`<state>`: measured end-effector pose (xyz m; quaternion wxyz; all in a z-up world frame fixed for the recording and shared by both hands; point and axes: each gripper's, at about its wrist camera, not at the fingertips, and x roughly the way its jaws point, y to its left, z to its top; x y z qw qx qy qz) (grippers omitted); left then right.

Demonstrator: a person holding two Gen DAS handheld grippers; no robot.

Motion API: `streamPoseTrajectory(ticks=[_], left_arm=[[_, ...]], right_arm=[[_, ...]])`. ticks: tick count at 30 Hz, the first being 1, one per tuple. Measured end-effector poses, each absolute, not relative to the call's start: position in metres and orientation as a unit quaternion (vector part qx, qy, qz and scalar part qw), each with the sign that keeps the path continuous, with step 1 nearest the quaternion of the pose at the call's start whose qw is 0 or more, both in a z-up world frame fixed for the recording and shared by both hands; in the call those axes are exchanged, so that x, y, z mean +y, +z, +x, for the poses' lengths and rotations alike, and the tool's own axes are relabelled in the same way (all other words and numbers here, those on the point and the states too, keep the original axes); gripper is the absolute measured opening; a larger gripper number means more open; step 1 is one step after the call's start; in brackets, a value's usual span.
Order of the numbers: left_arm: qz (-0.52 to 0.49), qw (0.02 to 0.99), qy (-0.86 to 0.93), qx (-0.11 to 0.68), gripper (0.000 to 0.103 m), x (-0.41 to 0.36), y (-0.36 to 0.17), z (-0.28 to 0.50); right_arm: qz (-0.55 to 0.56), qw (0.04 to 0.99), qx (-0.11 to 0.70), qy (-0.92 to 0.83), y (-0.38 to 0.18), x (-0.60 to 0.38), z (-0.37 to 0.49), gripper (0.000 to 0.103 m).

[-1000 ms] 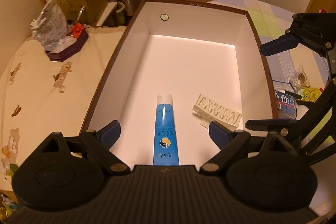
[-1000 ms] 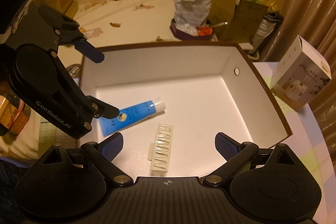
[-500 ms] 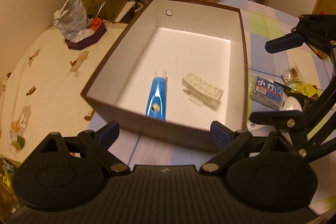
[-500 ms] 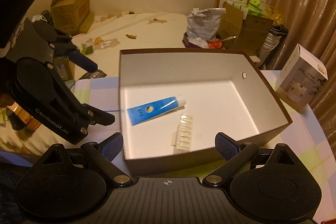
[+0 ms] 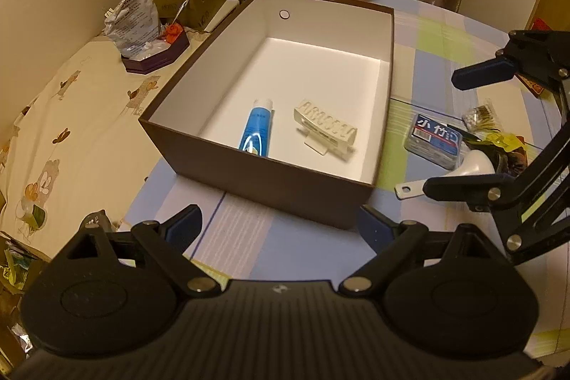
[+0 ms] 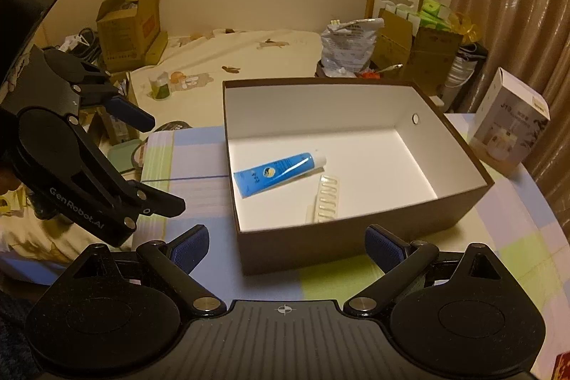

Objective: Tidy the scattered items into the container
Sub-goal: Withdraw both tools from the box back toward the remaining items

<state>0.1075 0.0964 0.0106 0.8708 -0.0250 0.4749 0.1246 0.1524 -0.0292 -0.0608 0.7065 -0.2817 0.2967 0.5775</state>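
Two items, a blue tube (image 5: 257, 127) & a white hair clip (image 5: 325, 130), are seen inside the brown box (image 5: 270, 182), ahead of both sets of jaws. Left gripper (image 5: 279, 228) & right gripper (image 6: 286, 243) are held with jaws wide apart, nothing between them. Tube's lower end is cut off by the near box wall in the left view; the pile by the blue packet (image 5: 435, 138), off the left jaws' right side, is partly hidden & hard to make out.

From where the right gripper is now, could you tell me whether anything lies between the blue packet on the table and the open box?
Nothing visible does. The blue packet lies on the bare tablecloth right beside the box; only the box's own side wall stands between, so it must be lifted over. The right gripper is open.
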Motion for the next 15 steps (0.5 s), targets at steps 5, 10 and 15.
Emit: streamPoseTrajectory(ticks=[5, 10, 15], left_arm=[[-0.026, 0.872, 0.117, 0.474, 0.092, 0.082, 0.008, 0.105], [-0.021, 0.876, 0.095, 0.473, 0.092, 0.062, 0.002, 0.103], [-0.023, 0.877, 0.075, 0.474, 0.092, 0.041, -0.010, 0.100]], right_arm=[[-0.269, 0.718, 0.305, 0.566, -0.062, -0.052, 0.153, 0.099], [-0.250, 0.735, 0.317, 0.545, -0.064, -0.083, 0.153, 0.099], [-0.224, 0.756, 0.336, 0.515, -0.070, -0.119, 0.152, 0.099]])
